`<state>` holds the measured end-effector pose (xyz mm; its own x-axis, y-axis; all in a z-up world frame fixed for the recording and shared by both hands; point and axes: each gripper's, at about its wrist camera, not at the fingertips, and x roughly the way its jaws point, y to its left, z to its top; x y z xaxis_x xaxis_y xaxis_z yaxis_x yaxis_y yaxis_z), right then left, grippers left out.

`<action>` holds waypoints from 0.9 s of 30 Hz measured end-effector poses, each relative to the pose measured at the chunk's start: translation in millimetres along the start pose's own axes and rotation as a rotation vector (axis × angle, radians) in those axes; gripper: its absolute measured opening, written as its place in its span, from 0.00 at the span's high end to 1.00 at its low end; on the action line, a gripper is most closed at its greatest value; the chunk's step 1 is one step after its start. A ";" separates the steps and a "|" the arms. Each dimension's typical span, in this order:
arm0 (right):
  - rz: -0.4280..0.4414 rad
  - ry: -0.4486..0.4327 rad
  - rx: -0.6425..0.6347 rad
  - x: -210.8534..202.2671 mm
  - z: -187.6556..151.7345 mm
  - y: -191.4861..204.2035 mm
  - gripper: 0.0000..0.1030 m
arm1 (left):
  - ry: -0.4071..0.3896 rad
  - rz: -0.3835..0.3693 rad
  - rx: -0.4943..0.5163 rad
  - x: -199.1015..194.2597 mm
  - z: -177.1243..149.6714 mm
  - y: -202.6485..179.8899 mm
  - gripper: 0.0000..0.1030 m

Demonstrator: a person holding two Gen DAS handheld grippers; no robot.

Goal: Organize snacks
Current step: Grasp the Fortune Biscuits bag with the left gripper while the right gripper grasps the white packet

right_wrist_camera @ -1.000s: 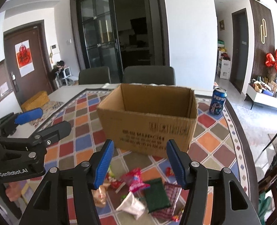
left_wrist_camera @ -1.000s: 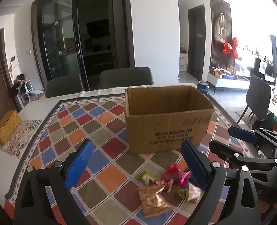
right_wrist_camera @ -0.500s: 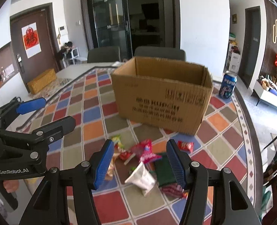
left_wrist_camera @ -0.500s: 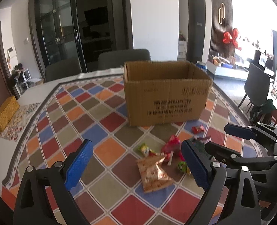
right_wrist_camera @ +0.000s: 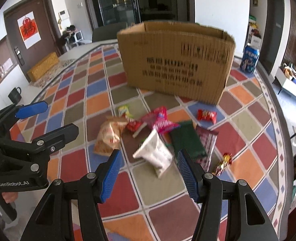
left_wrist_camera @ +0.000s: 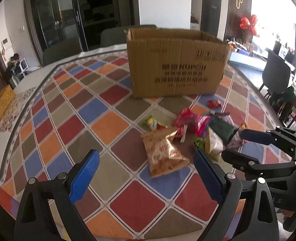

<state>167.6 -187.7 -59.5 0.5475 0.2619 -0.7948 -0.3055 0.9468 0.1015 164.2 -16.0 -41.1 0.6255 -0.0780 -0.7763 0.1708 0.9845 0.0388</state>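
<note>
An open cardboard box [left_wrist_camera: 177,64] [right_wrist_camera: 176,60] stands on the checkered tablecloth. In front of it lies a pile of snack packets: an orange-and-tan bag [left_wrist_camera: 162,150] [right_wrist_camera: 107,138], a white bag [right_wrist_camera: 156,152] [left_wrist_camera: 213,146], a dark green packet [right_wrist_camera: 188,140], pink packets [right_wrist_camera: 160,120], a small red packet [right_wrist_camera: 207,115] apart to the right. My left gripper [left_wrist_camera: 145,175] is open and empty, above the table just short of the orange bag. My right gripper [right_wrist_camera: 150,173] is open and empty, just short of the white bag.
A blue Pepsi can [right_wrist_camera: 251,58] stands right of the box. A yellow woven box [left_wrist_camera: 0,104] [right_wrist_camera: 43,66] and a black mug [right_wrist_camera: 15,96] sit at the table's left side. Chairs stand behind the table and at its right.
Both grippers have tilted down and drawn back from the box, so the whole snack pile now shows ahead of the fingers. Both stay open. The snacks have not moved.
</note>
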 end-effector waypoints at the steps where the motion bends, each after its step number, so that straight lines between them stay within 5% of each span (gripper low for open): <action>1: -0.002 0.013 0.000 3.9 -2.5 -0.4 0.43 | 0.004 -0.003 0.003 2.5 -1.7 0.0 0.07; 27: -0.021 0.107 0.009 58.5 4.4 -20.1 0.43 | 0.141 -0.095 -0.025 83.1 10.8 0.6 0.18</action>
<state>209.2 -190.6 -105.5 0.4675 0.2210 -0.8559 -0.2878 0.9535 0.0890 224.5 -23.6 -98.8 0.4944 -0.1502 -0.8562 0.2045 0.9774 -0.0534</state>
